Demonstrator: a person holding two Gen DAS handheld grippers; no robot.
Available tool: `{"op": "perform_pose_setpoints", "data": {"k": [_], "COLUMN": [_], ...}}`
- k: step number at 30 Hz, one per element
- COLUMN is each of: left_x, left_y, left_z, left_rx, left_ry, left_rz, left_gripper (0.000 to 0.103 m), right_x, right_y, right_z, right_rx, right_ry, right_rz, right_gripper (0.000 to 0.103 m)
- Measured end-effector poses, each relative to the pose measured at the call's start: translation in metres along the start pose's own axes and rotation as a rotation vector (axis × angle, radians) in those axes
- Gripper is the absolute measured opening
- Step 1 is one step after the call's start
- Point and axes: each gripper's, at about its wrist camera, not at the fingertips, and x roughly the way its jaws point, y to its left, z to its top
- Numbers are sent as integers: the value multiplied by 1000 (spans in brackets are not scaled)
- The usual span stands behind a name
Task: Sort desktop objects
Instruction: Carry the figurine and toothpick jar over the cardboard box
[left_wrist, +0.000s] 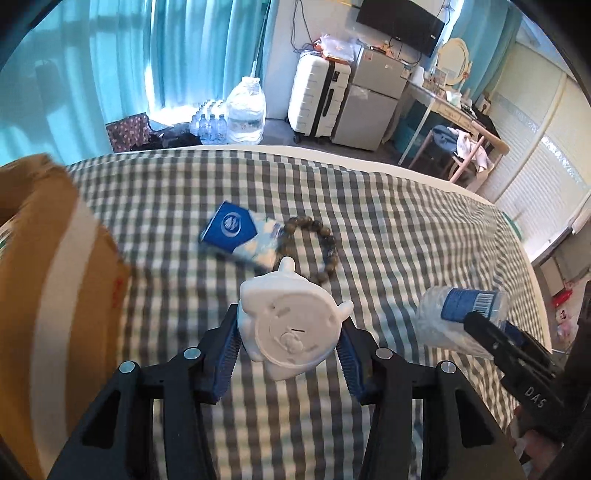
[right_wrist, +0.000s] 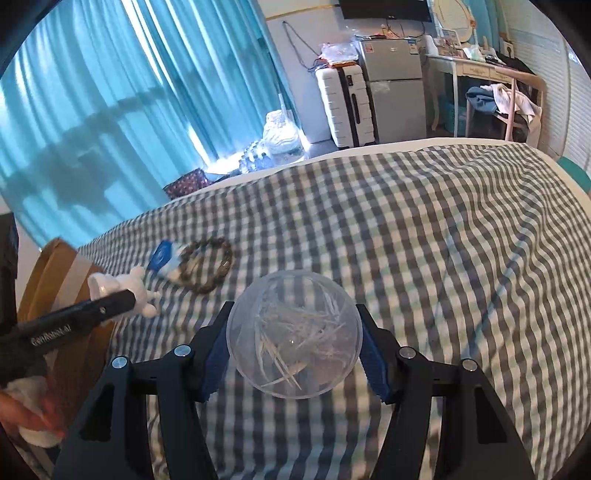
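Between the blue pads of the left hand-held gripper (left_wrist: 290, 343), nearest the left wrist camera, sits one white figurine (left_wrist: 291, 325); the jaws are closed on its two sides, about half open, and it looks to hang above the checked bed cover (left_wrist: 388, 221). One brown cardboard box (left_wrist: 48, 280) fills the left edge, close to the figurine. Further out on the bed lie one blue and white packet (left_wrist: 240, 236) and one bead bracelet (left_wrist: 317, 240), and they touch each other. At the right, the right hand-held gripper (left_wrist: 491, 325) holds one clear plastic container (left_wrist: 454, 317) with a blue label.

From the right wrist camera, the same container (right_wrist: 293, 334) is seen from its round end, with thin white sticks inside, too many and too blurred to count. The right hand-held gripper (right_wrist: 293, 347) presses on it from both sides, a little more than half open. At the left I see the figurine (right_wrist: 122, 288) in the other gripper, just beside the box (right_wrist: 62, 273); the packet (right_wrist: 166, 258) and the bracelet (right_wrist: 207, 266) lie behind.

I judge that the step is carrying: both picked things are lifted and must go to their place, probably the box. The next move asks to bring each one over the box opening before the jaws open, and two things then remain on the bed.
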Motion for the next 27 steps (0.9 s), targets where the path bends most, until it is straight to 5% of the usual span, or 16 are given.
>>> {"op": "perform_pose_setpoints", "data": {"k": [11,27], "left_x": [-75,-201], "left_y": [-19,-6], "left_z": [-29,-9], "left_rx": [47,66], "left_ry": [-42,-249], "left_rz": [-21,-43], "left_gripper": [50,50], "right_x": [-73,-170], "right_y": [48,135], "right_z": [-30,-22], "right_rx": [-79,-169], "right_ry": [-47,-188], "right_rz": [3,118], "right_gripper": [61,61]}}
